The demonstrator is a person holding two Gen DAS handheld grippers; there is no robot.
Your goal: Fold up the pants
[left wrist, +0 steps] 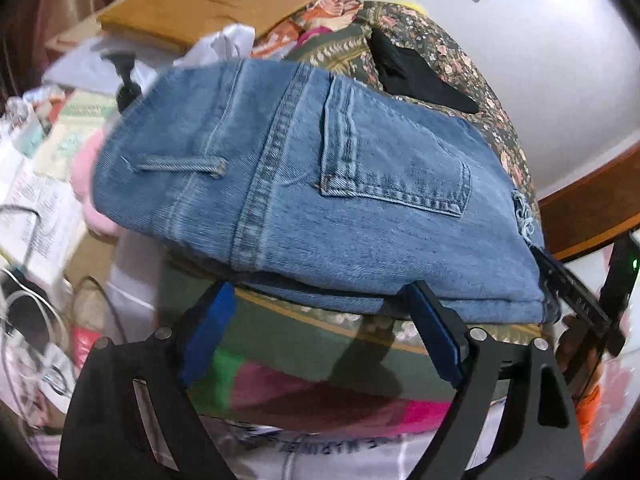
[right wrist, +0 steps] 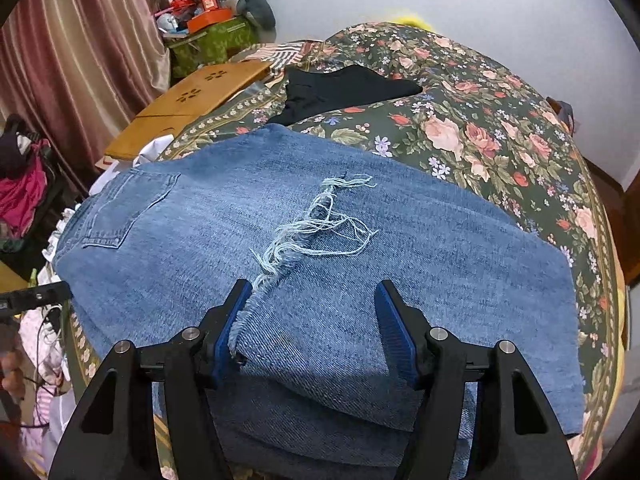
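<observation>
Folded blue jeans (right wrist: pixel 304 248) spread flat across the floral bedspread (right wrist: pixel 472 128), back pocket (right wrist: pixel 120 208) toward 9 o'clock and frayed rip (right wrist: pixel 316 220) at centre in the right wrist view. Right gripper (right wrist: pixel 314 312) low over the near denim edge, jaws wide, nothing pinched; left gripper (left wrist: pixel 320 312) at 6 o'clock just below the jeans' folded edge, likewise wide and holding nothing. Black garment (right wrist: pixel 344 88) at 12 o'clock beyond the jeans, wooden lap tray (right wrist: pixel 192 104) toward 10 o'clock.

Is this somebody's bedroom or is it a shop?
Most likely a bedroom at home. The jeans lie on a bed with a flowery bedspread, a striped curtain hangs beside it, and there is household clutter in the corner.
</observation>
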